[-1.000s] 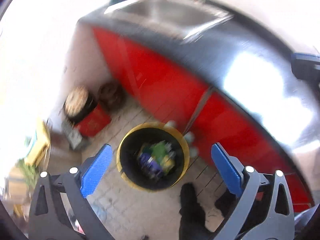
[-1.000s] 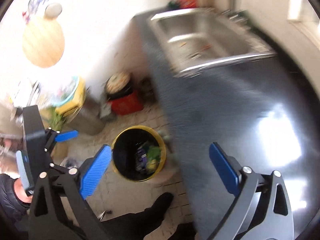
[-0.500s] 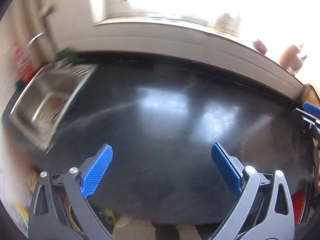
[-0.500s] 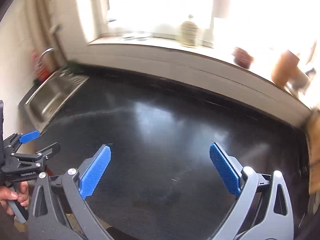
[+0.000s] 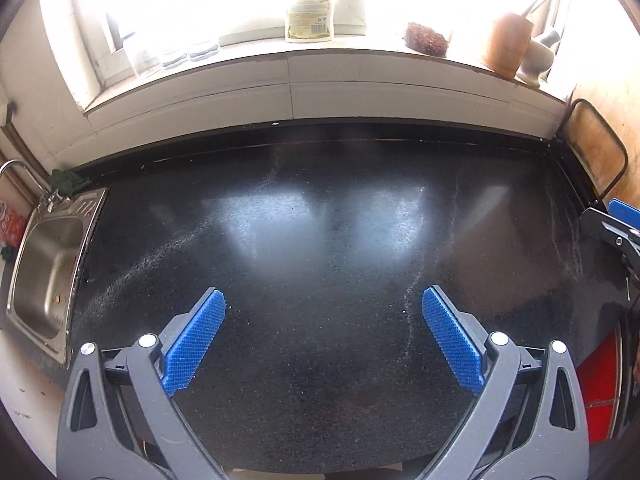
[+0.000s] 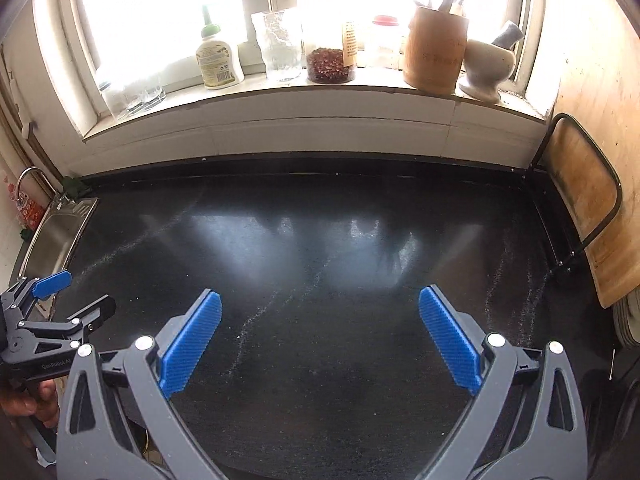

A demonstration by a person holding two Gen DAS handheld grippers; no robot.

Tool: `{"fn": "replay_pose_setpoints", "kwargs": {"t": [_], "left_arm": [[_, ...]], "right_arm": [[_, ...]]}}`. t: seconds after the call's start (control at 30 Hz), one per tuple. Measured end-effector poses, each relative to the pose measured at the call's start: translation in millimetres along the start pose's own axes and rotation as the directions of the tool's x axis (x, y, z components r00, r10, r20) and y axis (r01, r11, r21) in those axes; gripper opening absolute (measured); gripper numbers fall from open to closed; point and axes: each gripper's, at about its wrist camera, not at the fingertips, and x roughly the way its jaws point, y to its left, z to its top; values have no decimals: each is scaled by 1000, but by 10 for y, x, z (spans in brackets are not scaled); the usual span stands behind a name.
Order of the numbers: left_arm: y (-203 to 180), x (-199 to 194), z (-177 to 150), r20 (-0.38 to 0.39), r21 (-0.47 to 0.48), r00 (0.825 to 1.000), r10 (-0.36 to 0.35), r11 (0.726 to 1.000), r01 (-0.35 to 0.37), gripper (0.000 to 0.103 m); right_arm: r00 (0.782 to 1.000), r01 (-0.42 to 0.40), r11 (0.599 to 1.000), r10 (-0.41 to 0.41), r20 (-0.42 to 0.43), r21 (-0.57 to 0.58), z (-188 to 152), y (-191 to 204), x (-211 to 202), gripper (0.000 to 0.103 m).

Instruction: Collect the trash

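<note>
I find the black surface bare ahead of both hand-held grippers, giving free passage forward to the back wall. On the left the sink opens beside the surface edge. On the right a cutting board leans in its rack against the wall. Bottles, jars and a mortar crowd the windowsill above.

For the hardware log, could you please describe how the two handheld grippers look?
Both the left gripper and the right gripper have grey plastic arms with cut-outs, silver pivot screws and ribbed blue fingertip pads. The left one's side bears white "GenRobot" lettering. No cables show.
</note>
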Motion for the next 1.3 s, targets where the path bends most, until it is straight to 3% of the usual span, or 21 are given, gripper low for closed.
{"fn": "replay_pose_setpoints", "kwargs": {"t": [1.3], "left_arm": [[156,108,131,-26,-38,999,25,999,-26,96]], "right_arm": [[999,-31,1000,31,-30,5,123,72,176,96]]}}
